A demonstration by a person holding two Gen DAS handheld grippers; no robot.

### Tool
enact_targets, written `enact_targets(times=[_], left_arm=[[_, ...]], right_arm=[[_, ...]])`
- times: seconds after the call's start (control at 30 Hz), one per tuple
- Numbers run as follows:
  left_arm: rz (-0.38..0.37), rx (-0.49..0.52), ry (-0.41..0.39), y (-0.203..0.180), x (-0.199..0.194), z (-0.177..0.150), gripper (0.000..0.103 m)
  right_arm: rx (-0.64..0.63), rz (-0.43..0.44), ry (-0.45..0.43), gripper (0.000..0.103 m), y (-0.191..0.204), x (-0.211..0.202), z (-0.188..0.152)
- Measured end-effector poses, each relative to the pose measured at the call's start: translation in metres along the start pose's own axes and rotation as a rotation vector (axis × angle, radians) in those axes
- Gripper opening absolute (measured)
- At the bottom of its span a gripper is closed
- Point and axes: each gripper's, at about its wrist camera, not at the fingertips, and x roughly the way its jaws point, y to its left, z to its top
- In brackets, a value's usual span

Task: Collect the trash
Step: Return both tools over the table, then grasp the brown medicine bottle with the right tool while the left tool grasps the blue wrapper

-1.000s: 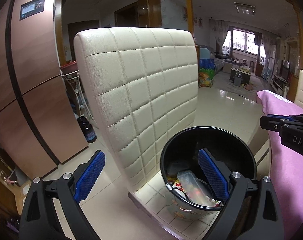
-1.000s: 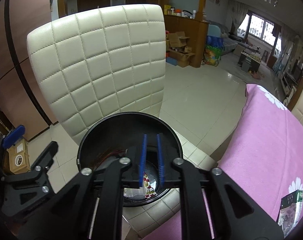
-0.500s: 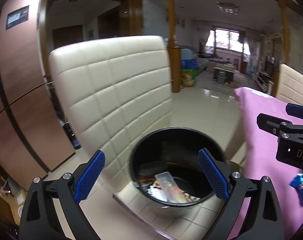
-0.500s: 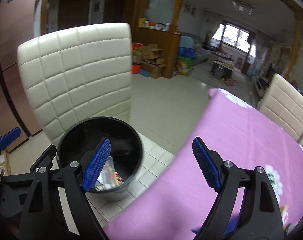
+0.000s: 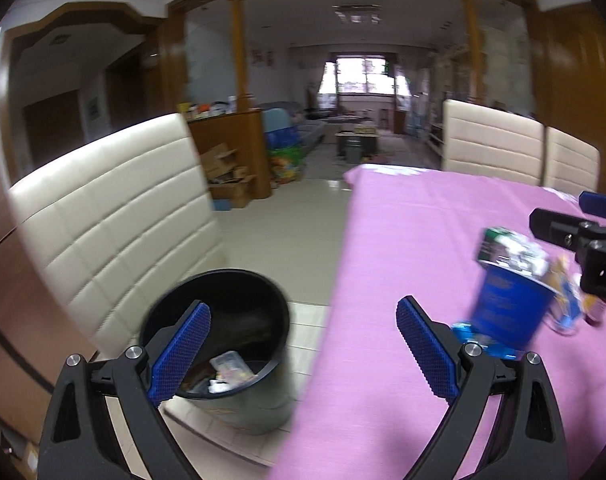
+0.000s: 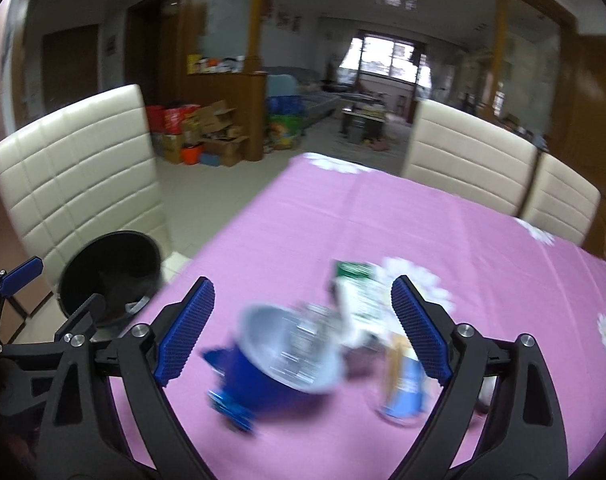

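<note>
Several bits of trash already lying in bin (image 5: 219,344), at 7 o'clock of the left view, standing on chair (image 5: 115,216) seat just beside table (image 5: 403,240) edge. Still waiting on the pink cloth: blue cup (image 6: 279,364) at 6 o'clock of the right view, green carton (image 6: 357,292) just behind it, clear cup (image 6: 403,380) at 5 o'clock, small wrappers around them too blurred for counting. Judging task as partly done, at least three pieces left.

Right gripper (image 6: 303,324) just finished opening, jaws spread wide, nothing between the pads, hanging above blue cup without touching. Left gripper (image 5: 303,348) also spread wide and empty, straddling the gap between bin and table edge.

Noting edges: table edge running from 12 to 6 o'clock in the left view, bin rim sitting lower than the tabletop and close against it. Open cloth at 12 o'clock beyond the pile, giving free room for approach. Two more chairs (image 6: 471,156) standing at 1 o'clock, well apart from the pile. Crowding likely between the cups and carton, so risking a knock when closing.
</note>
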Motion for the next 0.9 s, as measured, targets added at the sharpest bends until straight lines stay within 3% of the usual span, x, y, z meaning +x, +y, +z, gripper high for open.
enact_targets(times=[0.2, 0.37, 0.5, 0.73, 0.9], left_arm=[[-0.11, 0.08, 0.022, -0.049, -0.007, -0.008, 0.092], [-0.218, 0.134, 0.089, -0.085, -0.001, -0.02, 0.092], [-0.21, 0.194, 0.148, -0.111, 0.009, -0.029, 0.092], [-0.228, 0.184, 0.246, -0.115, 0.032, -0.026, 0.092], [-0.251, 0.175, 0.282, -0.12, 0.042, -0.026, 0.089]], right_arm=[[0.082, -0.092, 0.023, 0.091, -0.06, -0.017, -0.027], [0.176, -0.125, 0.05, 0.091, -0.1, -0.021, -0.049], [0.23, -0.151, 0.074, 0.091, -0.126, -0.02, -0.065], [0.277, -0.182, 0.168, 0.09, -0.153, 0.005, -0.093], [0.283, -0.166, 0.215, 0.077, -0.159, 0.026, -0.1]])
